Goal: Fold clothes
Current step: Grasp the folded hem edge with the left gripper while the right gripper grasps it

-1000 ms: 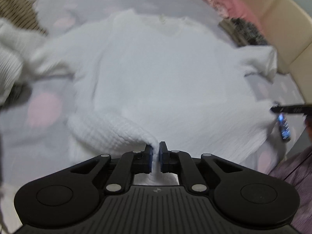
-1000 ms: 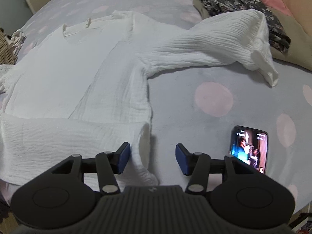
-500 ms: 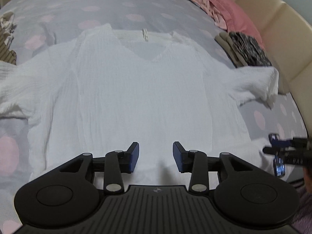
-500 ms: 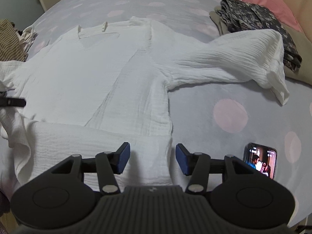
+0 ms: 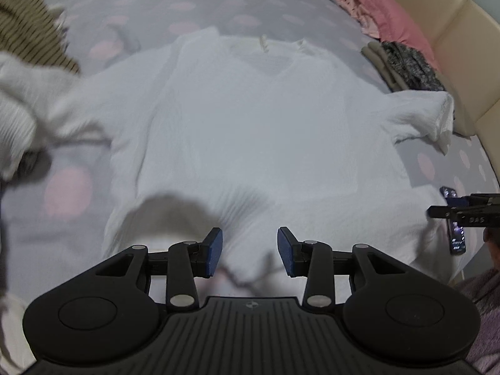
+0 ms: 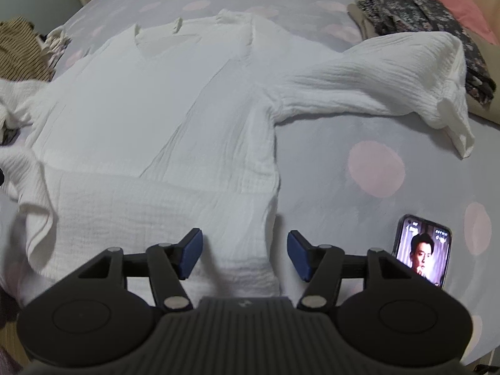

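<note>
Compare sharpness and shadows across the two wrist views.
Left wrist view: motion-smeared, the white blouse soft and its left sleeve streaked; a dark shadow lies on the hem left of the open left gripper. Right wrist view: crisper, the blouse's crinkle weave readable, the phone screen glowing, the right gripper open; edges bend with fisheye.

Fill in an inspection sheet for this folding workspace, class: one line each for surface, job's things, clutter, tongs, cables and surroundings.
Surface: bedsheet, grey with pink dots.
Job's things: white top lying flat, its hem folded up into a band; one sleeve spread out to the side.
Clutter: phone with its screen lit, beside the hem; folded dark patterned clothes; striped garment; pink bedding.
Tongs: left tongs and right tongs both open over the hem, nothing gripped; their jaws have just been opening.
Cables: nothing seen.
Surroundings: beige padded bed frame.
</note>
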The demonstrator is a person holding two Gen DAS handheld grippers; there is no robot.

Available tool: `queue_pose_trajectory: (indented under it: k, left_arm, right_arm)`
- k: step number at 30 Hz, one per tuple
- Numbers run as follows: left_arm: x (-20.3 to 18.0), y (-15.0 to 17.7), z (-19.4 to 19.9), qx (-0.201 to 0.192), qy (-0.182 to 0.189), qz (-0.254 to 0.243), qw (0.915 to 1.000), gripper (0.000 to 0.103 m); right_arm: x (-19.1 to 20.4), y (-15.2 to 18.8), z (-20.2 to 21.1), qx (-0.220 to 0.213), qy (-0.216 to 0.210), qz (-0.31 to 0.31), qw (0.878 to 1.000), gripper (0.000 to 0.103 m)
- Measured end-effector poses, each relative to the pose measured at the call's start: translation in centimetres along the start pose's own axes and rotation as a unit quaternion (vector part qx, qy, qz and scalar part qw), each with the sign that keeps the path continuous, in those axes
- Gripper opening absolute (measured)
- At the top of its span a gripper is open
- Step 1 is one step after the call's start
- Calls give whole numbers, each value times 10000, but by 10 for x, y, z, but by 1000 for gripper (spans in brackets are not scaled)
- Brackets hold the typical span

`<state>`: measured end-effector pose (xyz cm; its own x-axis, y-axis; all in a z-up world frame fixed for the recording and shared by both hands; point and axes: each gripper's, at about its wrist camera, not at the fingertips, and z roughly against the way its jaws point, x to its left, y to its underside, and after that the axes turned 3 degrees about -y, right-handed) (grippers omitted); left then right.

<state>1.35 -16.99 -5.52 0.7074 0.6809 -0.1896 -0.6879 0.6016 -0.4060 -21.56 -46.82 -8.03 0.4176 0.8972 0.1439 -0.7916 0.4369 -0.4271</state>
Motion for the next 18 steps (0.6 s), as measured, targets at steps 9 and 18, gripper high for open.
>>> queue_pose_trajectory:
  k: [9,18]
  left_arm:
    - [22,11,-23,139,399,672,9968,40]
    - [16,4,-41,129,302,497,9982,39]
  right_arm:
    - [-11,25,-10,296,59,386,9988,64]
    - [-18,33,-17,250,-144,645,9975,55]
